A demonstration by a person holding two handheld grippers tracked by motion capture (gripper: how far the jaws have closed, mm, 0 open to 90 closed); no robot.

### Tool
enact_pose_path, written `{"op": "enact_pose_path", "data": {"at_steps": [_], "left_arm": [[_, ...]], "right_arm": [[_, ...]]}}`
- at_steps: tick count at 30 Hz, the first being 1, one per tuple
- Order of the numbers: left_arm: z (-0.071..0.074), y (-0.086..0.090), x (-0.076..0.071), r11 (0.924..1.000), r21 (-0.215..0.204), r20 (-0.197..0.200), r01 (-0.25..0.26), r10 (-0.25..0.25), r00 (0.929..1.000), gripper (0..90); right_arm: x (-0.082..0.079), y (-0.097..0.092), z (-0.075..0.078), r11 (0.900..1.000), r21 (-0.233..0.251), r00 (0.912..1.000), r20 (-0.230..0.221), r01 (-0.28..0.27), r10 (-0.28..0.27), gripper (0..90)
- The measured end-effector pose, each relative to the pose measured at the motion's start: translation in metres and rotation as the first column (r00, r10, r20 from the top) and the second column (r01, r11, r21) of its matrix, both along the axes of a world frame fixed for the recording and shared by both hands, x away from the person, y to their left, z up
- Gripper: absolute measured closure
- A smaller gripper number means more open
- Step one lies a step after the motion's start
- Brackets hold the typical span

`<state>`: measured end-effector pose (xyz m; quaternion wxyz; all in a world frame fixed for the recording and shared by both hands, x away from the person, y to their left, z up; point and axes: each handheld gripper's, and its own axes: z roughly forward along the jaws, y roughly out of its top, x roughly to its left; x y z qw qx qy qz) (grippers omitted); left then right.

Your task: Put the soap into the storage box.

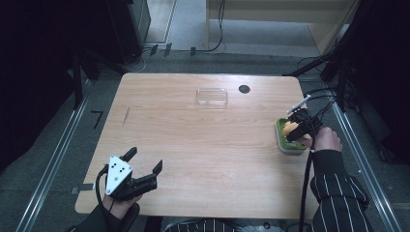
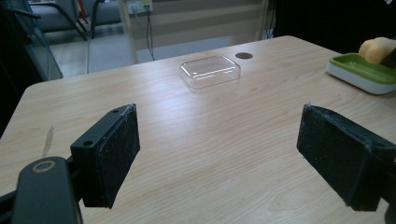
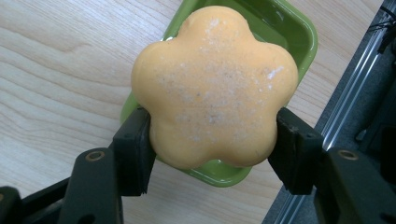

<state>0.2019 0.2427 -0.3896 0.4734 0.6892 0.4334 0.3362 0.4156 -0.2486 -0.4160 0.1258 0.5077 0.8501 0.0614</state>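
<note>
Counts: one soap (image 3: 215,88), orange and flower-shaped; one green dish (image 3: 280,28) with a white base; one clear lid (image 1: 212,96); one dark round spot (image 1: 244,89) on the worktop (image 1: 203,145); two grippers.
Right gripper (image 3: 212,149): its fingers (image 3: 135,149) press the soap from both sides, one pad set into a notch between lobes on each side; gripping it.
Soap: at the worktop's right edge, over the dish; whether it rests on the dish or is held just clear, I cannot tell.
Left gripper (image 1: 145,166): fingers (image 2: 114,154) spread wide apart, nothing between them, at the near left corner of the worktop; touching the wood or not, I cannot tell.
Lid: alone toward the far edge, just left of the spot, well apart from both grippers.
High view: both hands, a striped sleeve (image 1: 338,193) on the right, the cables.
Right gripper view: whitish speckling on the soap's face.
Left gripper view: the dish's white base and the soap's lobes above its rim at far right.
</note>
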Motion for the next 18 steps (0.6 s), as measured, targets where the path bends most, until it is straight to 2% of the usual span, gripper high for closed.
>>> {"op": "enact_pose_path", "data": {"at_steps": [5,11,18], "left_arm": [[0.000,0.000,0.000,1.0000,0.001,0.000,0.002,-0.002,1.0000,13.7],[0.000,0.000,0.000,1.0000,0.001,-0.001,0.003,-0.003,1.0000,13.7],[0.000,0.000,0.000,1.0000,0.001,-0.001,0.003,-0.003,1.0000,13.7]], "right_arm": [[0.005,-0.002,-0.004,0.9999,-0.007,0.9999,-0.005,0.009,-0.009,39.8],[0.010,-0.002,-0.009,0.9997,-0.019,0.9998,-0.014,-0.013,0.013,39.8],[0.016,-0.001,-0.013,0.9996,-0.026,0.9997,-0.023,-0.009,0.008,39.8]]}}
